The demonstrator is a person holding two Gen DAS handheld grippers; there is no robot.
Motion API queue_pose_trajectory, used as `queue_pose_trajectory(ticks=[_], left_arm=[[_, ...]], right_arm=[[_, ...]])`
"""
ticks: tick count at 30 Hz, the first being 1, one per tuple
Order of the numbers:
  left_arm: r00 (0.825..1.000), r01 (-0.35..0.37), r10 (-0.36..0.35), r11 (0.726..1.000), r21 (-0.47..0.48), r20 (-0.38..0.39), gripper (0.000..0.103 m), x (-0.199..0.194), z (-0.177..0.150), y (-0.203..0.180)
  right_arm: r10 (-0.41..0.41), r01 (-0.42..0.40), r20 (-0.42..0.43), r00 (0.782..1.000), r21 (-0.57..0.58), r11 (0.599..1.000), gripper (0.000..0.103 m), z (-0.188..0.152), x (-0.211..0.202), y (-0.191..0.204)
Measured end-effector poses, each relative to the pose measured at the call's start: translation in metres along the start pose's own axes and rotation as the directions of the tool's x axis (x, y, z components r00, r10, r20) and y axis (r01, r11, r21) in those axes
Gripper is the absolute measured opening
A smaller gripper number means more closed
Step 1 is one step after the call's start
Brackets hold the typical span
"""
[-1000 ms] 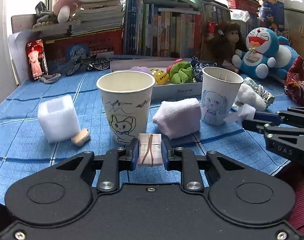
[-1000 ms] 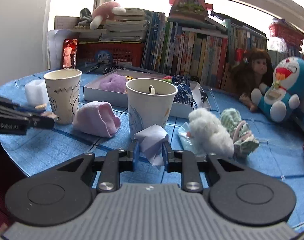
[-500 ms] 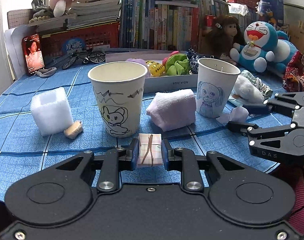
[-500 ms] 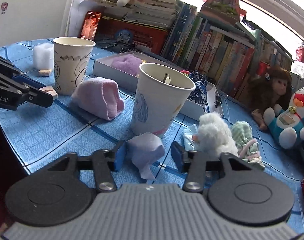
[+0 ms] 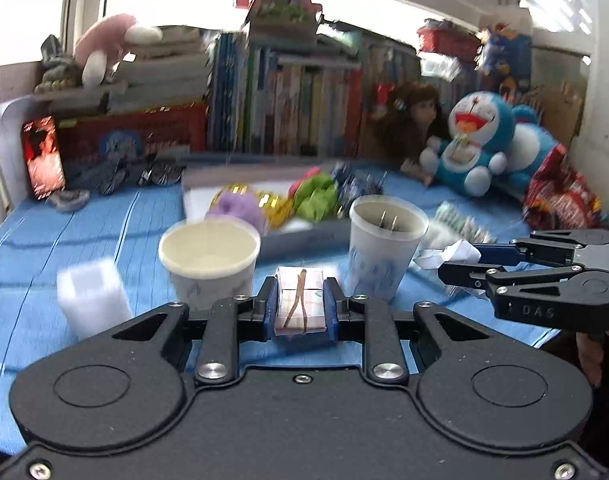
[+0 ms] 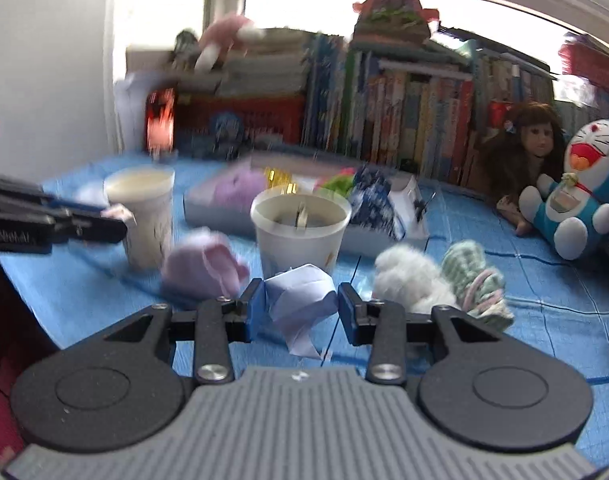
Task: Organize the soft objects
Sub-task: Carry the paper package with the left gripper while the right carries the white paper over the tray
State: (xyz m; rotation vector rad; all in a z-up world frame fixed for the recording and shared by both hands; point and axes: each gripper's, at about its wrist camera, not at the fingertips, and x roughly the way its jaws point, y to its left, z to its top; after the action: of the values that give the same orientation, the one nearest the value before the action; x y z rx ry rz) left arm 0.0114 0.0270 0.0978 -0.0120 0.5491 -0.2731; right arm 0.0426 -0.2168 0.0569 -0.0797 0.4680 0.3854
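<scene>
My left gripper (image 5: 300,300) is shut on a small pink-white block (image 5: 299,296) with brown lines, held above the table before the left paper cup (image 5: 210,260). Between the fingers of my right gripper (image 6: 300,312) is a crumpled pale lilac paper (image 6: 298,292); both pads touch it, the jaws are closing, and its tail hangs free. It hangs just in front of the right paper cup (image 6: 300,236), which holds a small metal piece. The left wrist view shows the right gripper (image 5: 460,260) and the paper (image 5: 452,252) beside that cup (image 5: 386,252).
A folded pink cloth (image 6: 202,272) lies between the cups. A white fluffy lump (image 6: 408,280) and a green striped cloth (image 6: 476,280) lie to the right. Behind the cups is a flat box (image 5: 304,236) of soft things, and a foam cube (image 5: 90,300) is left. Books, a doll (image 6: 532,148) and a blue plush (image 5: 480,140) line the back.
Both grippers have risen with their objects, so the cups now show from higher up. The right jaws widened around the paper, which was lifted off the table.
</scene>
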Motion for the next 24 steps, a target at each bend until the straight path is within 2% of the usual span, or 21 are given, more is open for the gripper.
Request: queue_pose_trajectory(ticks=[3,7,12,18,24], left_arm=[[1.000,0.015,-0.014,1.000,-0.010,0.022,0.023,-0.002,0.020,0.006],[0.999,-0.001,0.001,1.000,-0.011,0.051,0.023,-0.001,0.048,0.015],[0.997,-0.018,0.019,1.000,-0.024,0.068,0.023,0.004,0.082,0.029],[0.998,-0.032,0.034,0.998,-0.049,0.048,0.023,0.026,0.120,0.047],[1.000,-0.022,0.020,0.994,-0.104,-0.024,0.023,0.066,0.153,0.063]], right_arm=[[0.006,-0.009,0.033,0.999,0.072,0.997,0.046,0.017,-0.007,-0.013],[0.005,-0.015,0.057,0.998,0.160,0.987,0.046,0.039,-0.008,-0.032],[-0.018,0.003,0.070,0.997,0.206,0.979,0.046,0.065,-0.001,-0.050],[-0.020,0.005,0.056,0.998,0.262,0.965,0.046,0.092,0.018,-0.070],[0.003,-0.006,0.011,1.000,0.322,0.947,0.046,0.118,0.046,-0.089]])
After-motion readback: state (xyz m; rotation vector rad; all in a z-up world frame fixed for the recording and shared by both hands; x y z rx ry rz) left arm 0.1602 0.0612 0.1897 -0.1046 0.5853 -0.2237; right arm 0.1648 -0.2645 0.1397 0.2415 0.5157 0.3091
